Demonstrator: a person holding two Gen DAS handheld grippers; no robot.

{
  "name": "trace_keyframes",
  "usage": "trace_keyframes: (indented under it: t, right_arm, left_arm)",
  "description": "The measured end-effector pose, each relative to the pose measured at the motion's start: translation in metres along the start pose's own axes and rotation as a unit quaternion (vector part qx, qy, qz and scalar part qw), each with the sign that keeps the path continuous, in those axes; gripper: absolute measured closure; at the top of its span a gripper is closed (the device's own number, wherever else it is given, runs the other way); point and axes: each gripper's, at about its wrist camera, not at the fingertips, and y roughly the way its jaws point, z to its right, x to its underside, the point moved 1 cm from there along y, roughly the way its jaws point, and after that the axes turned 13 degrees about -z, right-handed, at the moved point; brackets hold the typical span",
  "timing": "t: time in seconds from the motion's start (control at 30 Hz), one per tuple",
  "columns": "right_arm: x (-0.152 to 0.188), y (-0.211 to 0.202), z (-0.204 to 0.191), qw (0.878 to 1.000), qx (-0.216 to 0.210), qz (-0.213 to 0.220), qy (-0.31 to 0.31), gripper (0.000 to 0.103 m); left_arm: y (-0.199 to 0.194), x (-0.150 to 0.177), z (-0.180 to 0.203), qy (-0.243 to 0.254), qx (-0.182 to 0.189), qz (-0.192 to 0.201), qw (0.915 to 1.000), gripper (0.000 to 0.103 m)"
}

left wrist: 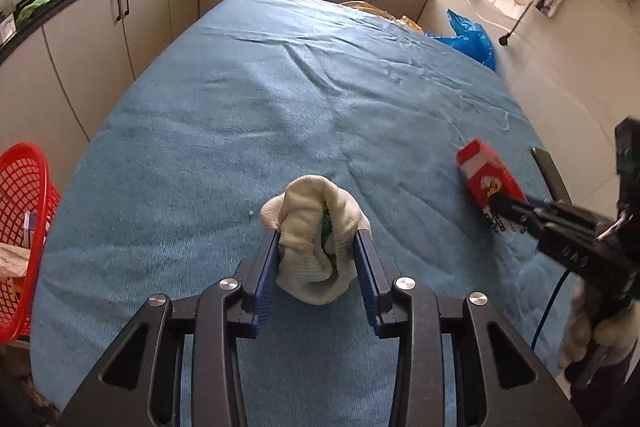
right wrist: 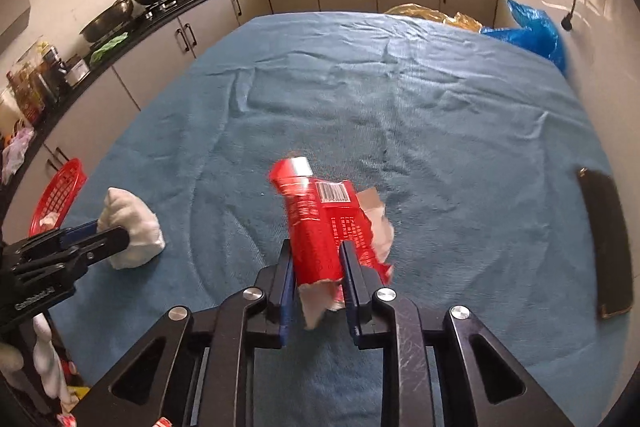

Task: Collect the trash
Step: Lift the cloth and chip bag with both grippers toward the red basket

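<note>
The trash here is two pieces, both over the blue-cloth table (left wrist: 280, 99): a wadded white cloth (left wrist: 316, 247) with a bit of green showing in its folds, and a torn red wrapper (right wrist: 324, 227) with a barcode. The left gripper (left wrist: 318, 251) has the white wad clamped between its blue pads, while the right gripper (right wrist: 316, 267) pinches the red wrapper. A red mesh basket (left wrist: 24, 211) stands off the table's left edge, and a dark flat object (right wrist: 608, 247) lies near the right edge.

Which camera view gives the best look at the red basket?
The left wrist view: the red basket shows its mesh wall and some contents at the table's left edge. The right wrist view shows only part of its rim behind the left gripper.
</note>
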Motion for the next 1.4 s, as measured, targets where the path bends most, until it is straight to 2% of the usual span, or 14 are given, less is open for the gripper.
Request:
trace_keyframes:
  t: [0.13,0.47,0.57,0.73,0.77,0.83,0.87,0.93,1.07,1.23,1.4]
  right_arm:
    - [-0.002,0.008,0.004,1.000,-0.003,0.011,0.023,0.080]
    - [0.003,0.016,0.004,0.998,-0.011,0.032,0.047,0.061]
    - [0.005,0.017,0.005,0.997,-0.020,0.048,0.060,0.050]
    - [0.005,0.017,0.009,0.996,-0.029,0.049,0.076,0.050]
    - [0.005,0.017,0.008,0.996,-0.028,0.046,0.073,0.051]
    - [0.005,0.016,0.006,0.997,-0.011,0.038,0.065,0.073]
    - [0.006,0.016,0.005,0.998,-0.005,0.031,0.062,0.080]
    - [0.008,0.014,0.005,0.998,-0.014,0.028,0.063,0.087]
    - [0.016,0.005,0.003,0.997,-0.022,0.034,0.065,0.088]
    - [0.025,-0.004,-0.006,0.996,-0.037,0.035,0.068,0.088]
    - [0.038,-0.015,-0.026,0.997,-0.039,0.030,0.064,0.088]
  left_arm:
    - [0.002,-0.003,-0.003,-0.013,0.005,0.009,0.9999,0.062]
    - [0.015,-0.008,-0.004,-0.028,0.002,0.023,0.9994,0.045]
    - [0.020,-0.010,-0.007,-0.038,0.016,0.022,0.9989,0.045]
    - [0.021,-0.010,-0.009,-0.044,0.021,0.036,0.9982,0.046]
    - [0.021,-0.009,-0.008,-0.041,0.021,0.038,0.9982,0.054]
    - [0.017,-0.006,-0.006,-0.034,0.017,0.043,0.9984,0.062]
    - [0.014,-0.004,-0.005,-0.031,0.017,0.043,0.9984,0.064]
    - [0.006,0.000,-0.003,-0.028,0.013,0.048,0.9984,0.065]
    - [-0.017,0.012,0.001,-0.019,-0.002,0.067,0.9975,0.065]
    - [-0.038,0.026,0.003,-0.023,-0.018,0.068,0.9973,0.065]
    - [-0.050,0.040,0.000,-0.031,-0.052,0.072,0.9956,0.064]
